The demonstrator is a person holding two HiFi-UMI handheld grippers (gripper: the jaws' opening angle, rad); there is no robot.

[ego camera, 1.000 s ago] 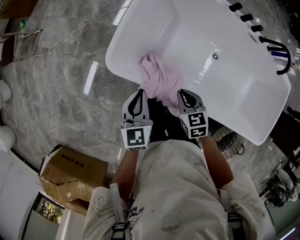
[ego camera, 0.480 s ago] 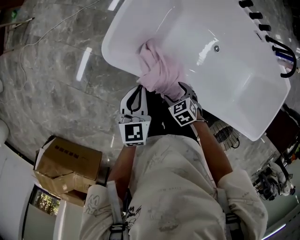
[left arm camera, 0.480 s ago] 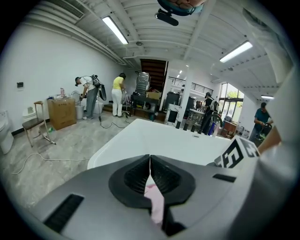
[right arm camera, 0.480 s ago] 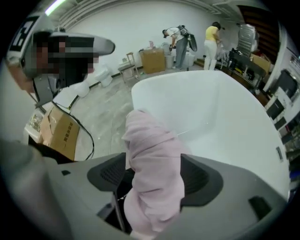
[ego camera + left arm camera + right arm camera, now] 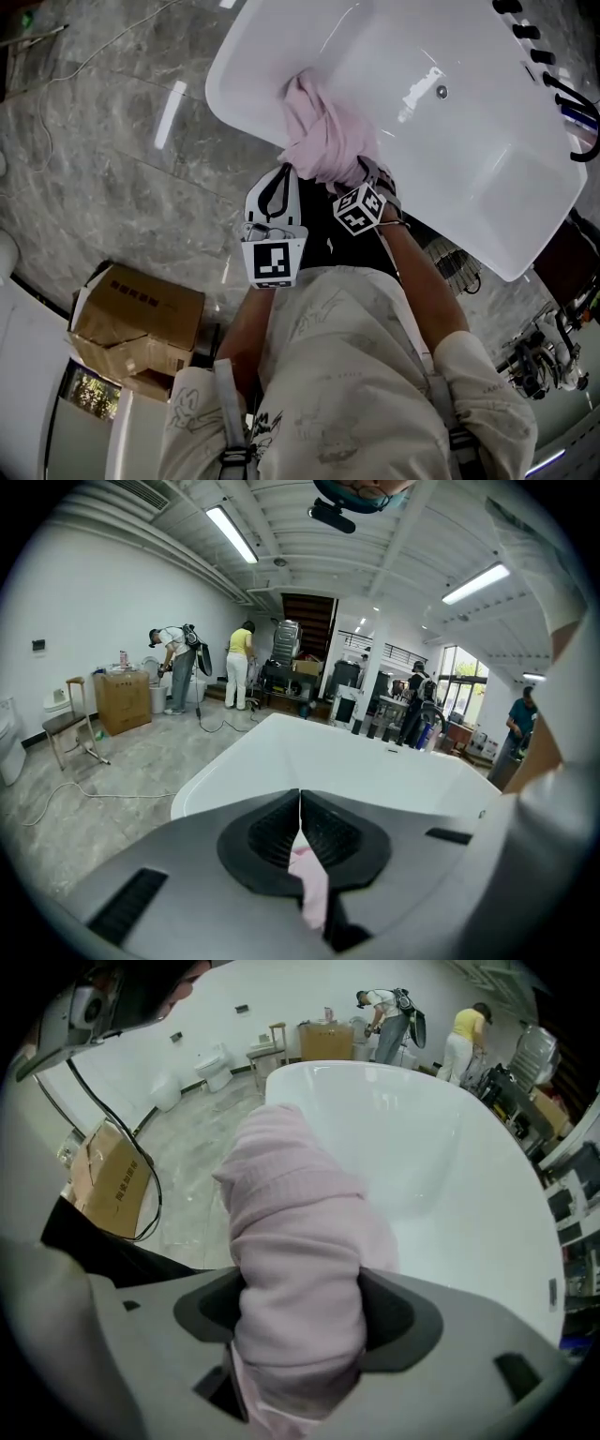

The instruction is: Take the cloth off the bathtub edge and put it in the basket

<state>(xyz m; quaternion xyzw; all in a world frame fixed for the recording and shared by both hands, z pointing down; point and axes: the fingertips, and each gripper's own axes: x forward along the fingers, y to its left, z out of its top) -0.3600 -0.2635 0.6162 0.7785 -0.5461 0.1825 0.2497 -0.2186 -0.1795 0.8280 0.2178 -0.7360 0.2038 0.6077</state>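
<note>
Cloth (image 5: 323,141) draped over bathtub (image 5: 234,75) edge, floor (image 5: 112,187) beside

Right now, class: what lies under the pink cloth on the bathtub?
The pink cloth drapes over the rim of the bathtub. White rim shows on either side. The stretch beneath the cloth is covered, so nothing else under it can be seen.

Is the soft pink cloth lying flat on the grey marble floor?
No, the soft pink cloth hangs over the rim of the white bathtub.
</note>
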